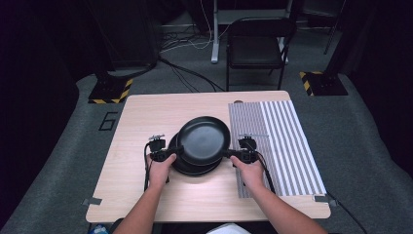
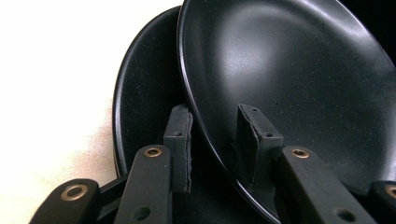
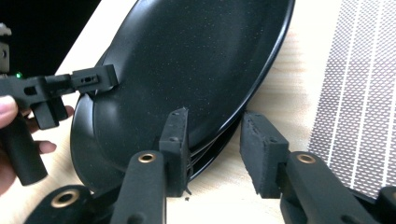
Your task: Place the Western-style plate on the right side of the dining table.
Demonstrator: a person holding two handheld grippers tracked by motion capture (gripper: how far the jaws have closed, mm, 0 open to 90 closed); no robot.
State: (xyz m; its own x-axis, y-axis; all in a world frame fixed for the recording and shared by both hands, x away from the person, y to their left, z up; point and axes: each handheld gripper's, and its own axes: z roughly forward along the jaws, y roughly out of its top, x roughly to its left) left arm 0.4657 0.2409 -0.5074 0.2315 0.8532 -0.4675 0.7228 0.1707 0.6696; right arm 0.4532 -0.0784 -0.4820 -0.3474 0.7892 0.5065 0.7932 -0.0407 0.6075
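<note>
A stack of black plates lies at the middle of the wooden table. Its top plate is raised off the rest and shifted toward the far right. My left gripper is shut on this plate's left rim. In the left gripper view one pad lies on the top plate's inner face and the other sits below, with a lower plate behind. My right gripper is shut on the right rim; its view has one pad on the top plate and the other by the rim's edge.
A grey-and-white striped mat covers the table's right part, close to my right gripper. A black folding chair and cables stand on the floor beyond the far edge. The person's left hand and left gripper are across the plate.
</note>
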